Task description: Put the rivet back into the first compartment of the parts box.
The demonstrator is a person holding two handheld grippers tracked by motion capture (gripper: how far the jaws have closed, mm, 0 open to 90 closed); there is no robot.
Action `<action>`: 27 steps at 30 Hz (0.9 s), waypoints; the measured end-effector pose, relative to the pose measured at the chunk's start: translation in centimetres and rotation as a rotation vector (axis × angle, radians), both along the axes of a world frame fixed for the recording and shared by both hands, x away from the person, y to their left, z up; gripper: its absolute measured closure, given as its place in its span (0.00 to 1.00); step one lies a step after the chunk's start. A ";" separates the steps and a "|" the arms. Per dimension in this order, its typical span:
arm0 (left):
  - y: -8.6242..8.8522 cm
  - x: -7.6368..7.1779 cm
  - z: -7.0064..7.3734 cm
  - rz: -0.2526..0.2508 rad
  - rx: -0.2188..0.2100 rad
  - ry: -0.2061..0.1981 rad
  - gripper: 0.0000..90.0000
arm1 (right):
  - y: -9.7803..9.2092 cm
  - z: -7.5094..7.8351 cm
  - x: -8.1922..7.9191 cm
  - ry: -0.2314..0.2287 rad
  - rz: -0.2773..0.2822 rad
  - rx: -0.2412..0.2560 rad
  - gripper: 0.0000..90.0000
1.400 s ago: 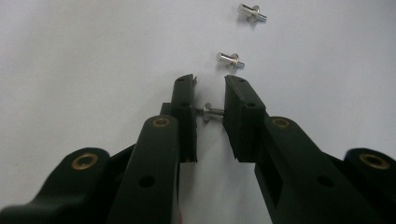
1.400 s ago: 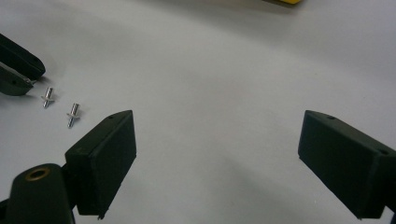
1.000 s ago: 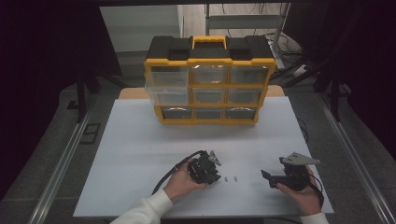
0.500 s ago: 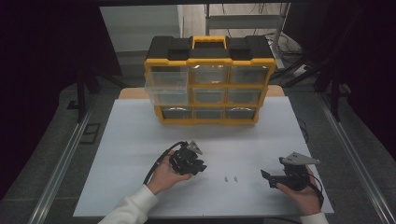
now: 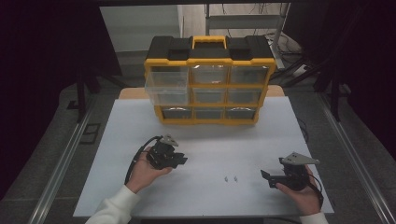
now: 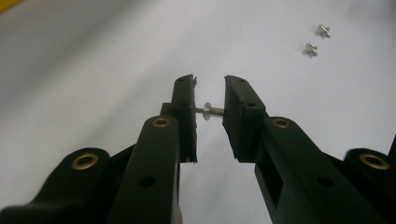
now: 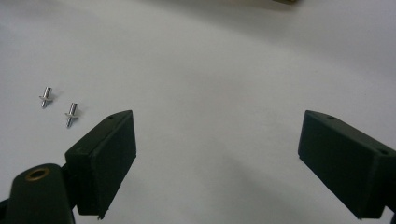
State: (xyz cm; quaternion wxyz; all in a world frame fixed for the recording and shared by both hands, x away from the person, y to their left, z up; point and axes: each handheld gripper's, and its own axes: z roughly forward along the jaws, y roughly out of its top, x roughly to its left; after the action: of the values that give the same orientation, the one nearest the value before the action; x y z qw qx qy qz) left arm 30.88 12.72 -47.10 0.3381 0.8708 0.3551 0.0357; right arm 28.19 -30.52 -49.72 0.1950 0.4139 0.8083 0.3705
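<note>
My left gripper (image 6: 208, 93) is shut on a small metal rivet (image 6: 210, 111), held crosswise between its jaws a little above the white table. In the high view this left gripper (image 5: 179, 159) sits at the table's front left. Two more rivets (image 5: 230, 178) lie on the table between the hands, and they appear as two rivets (image 6: 316, 39) in the left gripper view and two rivets (image 7: 58, 106) in the right gripper view. My right gripper (image 7: 215, 154) stands wide open over bare table, right of them; the high view has this right gripper (image 5: 267, 176) at the front right.
A yellow and black drawer organiser (image 5: 209, 79) stands at the back of the white table (image 5: 205, 135). Its upper left clear drawer (image 5: 166, 87) is pulled out toward me. The other drawers are closed.
My left gripper has moved left and slightly back, away from the two loose rivets, carrying the rivet. The right gripper has stayed in place.
</note>
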 end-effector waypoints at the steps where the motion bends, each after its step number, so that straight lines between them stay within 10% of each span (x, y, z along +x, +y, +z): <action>1: 0.3 0.0 0.1 0.009 -0.005 0.000 0.84 | 0.0 0.0 0.0 0.000 0.000 0.000 0.13; 27: 6.8 0.4 3.0 0.154 -0.015 -0.050 0.84 | 0.1 0.0 -0.1 -0.006 0.004 0.003 0.13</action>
State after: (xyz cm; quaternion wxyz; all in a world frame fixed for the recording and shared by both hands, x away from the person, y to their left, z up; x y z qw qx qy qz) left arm 31.31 19.57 -44.14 0.3497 0.8372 0.4127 0.0804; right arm 28.13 -30.44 -49.70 0.1963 0.4114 0.8080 0.3732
